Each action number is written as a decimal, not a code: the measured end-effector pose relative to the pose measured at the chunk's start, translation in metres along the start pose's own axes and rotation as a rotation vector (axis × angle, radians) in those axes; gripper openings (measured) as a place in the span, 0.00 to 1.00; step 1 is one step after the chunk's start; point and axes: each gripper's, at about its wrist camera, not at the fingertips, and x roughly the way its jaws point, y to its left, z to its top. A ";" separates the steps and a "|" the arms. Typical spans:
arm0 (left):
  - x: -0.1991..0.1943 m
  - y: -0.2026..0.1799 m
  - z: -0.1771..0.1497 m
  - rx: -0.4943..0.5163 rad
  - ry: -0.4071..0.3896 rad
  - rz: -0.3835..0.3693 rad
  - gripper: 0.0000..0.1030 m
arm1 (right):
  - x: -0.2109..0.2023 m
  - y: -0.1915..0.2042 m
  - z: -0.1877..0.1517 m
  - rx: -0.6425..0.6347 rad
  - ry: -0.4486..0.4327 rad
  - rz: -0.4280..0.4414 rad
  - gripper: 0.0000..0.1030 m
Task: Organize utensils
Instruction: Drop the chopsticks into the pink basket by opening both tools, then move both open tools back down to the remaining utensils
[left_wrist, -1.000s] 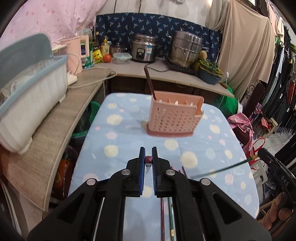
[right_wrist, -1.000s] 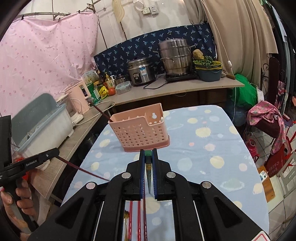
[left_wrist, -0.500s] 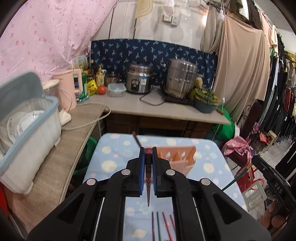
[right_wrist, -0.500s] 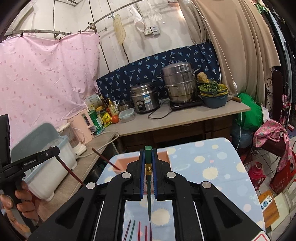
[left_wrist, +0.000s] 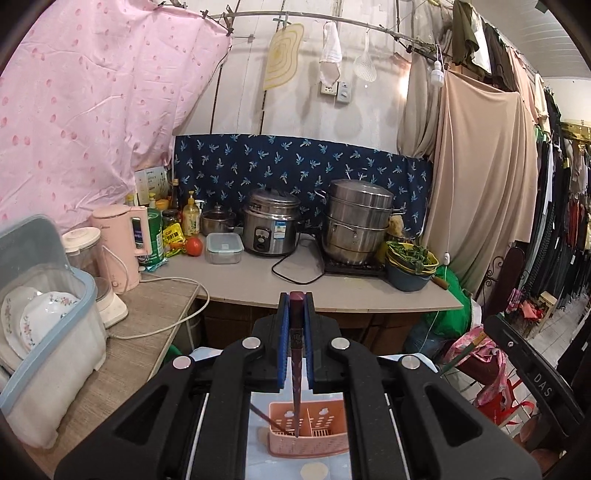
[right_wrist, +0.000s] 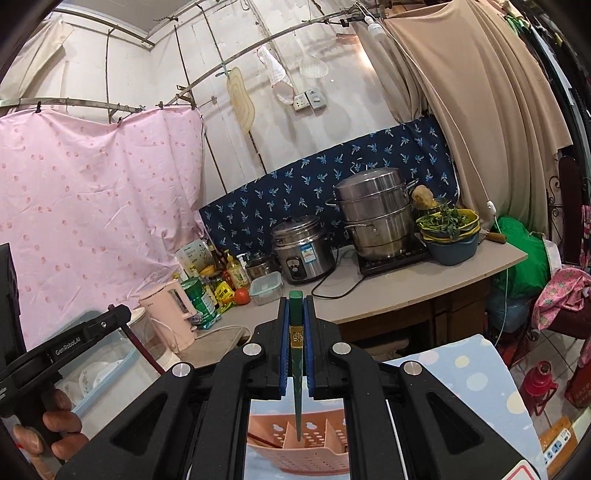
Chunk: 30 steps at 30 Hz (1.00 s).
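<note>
My left gripper (left_wrist: 295, 306) is shut on a dark red chopstick (left_wrist: 296, 354) that hangs down with its tip inside the pink slotted utensil holder (left_wrist: 308, 430). Another dark chopstick (left_wrist: 264, 417) leans in the holder's left compartment. My right gripper (right_wrist: 296, 306) is shut on a green chopstick (right_wrist: 297, 369) whose tip hangs over the same pink holder (right_wrist: 299, 443), near its middle compartment. The left gripper shows in the right wrist view (right_wrist: 122, 317) at the left, held by a hand.
The holder stands on a blue spotted tablecloth (right_wrist: 476, 373). Behind is a counter (left_wrist: 325, 291) with a rice cooker (left_wrist: 271, 229), a steamer pot (left_wrist: 356, 221), a pink kettle (left_wrist: 122, 243) and a bowl of greens (left_wrist: 412, 262). A dish bin (left_wrist: 44, 332) stands at the left.
Both grippers have tilted upward and risen above the holder, each with its chopstick swung upright. The chopstick tips now hang into or over the holder; the loose chopsticks on the cloth are out of view.
</note>
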 end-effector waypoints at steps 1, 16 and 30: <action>0.007 0.000 -0.002 -0.001 0.007 0.000 0.07 | 0.008 -0.001 -0.003 0.001 0.011 -0.004 0.07; 0.074 0.010 -0.058 -0.004 0.147 0.023 0.07 | 0.073 -0.024 -0.066 -0.004 0.190 -0.059 0.07; 0.058 0.014 -0.069 -0.011 0.160 0.031 0.35 | 0.040 -0.015 -0.068 -0.017 0.187 -0.035 0.12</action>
